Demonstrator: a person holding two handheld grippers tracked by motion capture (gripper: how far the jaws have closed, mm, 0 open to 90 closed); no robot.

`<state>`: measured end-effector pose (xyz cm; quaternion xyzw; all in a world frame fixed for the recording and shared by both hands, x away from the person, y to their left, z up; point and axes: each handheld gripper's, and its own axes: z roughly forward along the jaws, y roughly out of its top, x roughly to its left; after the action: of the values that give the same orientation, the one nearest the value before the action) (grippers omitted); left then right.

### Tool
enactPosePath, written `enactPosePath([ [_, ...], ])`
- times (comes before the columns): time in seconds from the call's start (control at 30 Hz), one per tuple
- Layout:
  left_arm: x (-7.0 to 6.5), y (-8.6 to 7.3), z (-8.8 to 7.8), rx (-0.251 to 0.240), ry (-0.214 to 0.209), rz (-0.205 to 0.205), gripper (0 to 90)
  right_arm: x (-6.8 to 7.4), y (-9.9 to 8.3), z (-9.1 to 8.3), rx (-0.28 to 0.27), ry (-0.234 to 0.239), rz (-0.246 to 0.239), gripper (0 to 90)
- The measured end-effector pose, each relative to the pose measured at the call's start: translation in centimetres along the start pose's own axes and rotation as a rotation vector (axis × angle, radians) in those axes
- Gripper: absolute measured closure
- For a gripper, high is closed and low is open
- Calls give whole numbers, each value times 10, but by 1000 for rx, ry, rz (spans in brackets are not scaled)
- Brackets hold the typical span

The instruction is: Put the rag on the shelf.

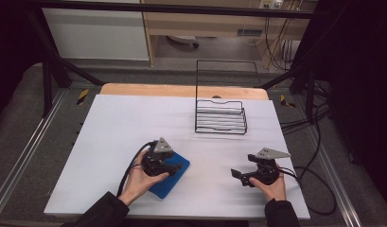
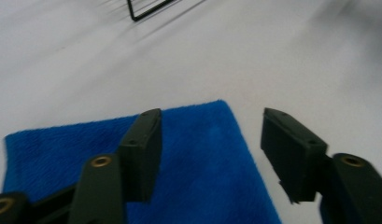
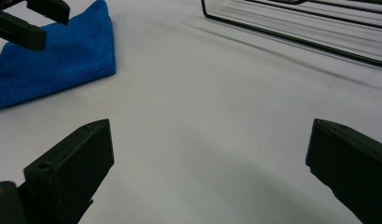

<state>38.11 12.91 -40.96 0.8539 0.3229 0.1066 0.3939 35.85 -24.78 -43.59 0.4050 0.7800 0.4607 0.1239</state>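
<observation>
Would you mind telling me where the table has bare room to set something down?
The widest free patch is the table's far left, beyond the blue cloth and left of the wire rack. Another lies between the cloth and the right tool. It is crowded at the rack and over the cloth, where the left tool hovers open.

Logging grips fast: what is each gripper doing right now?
Left gripper: open, holding nothing, fingers over the folded blue terry cloth.
Right gripper: open, holding nothing.
</observation>
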Motion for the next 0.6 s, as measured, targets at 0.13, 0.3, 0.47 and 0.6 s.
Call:
enactPosePath([
  [0.13,15,-14,-14,-28,18,-15,236,7,3,5,12,6,3,15],
  [0.3,32,-33,-30,-35,50,-53,168,14,6,10,19,14,-2,20],
  [0.47,48,-50,-46,-59,75,-81,112,29,15,22,24,1,0,35],
  [0.6,57,-60,-56,-73,92,-98,100,41,21,32,36,-6,-9,41],
])
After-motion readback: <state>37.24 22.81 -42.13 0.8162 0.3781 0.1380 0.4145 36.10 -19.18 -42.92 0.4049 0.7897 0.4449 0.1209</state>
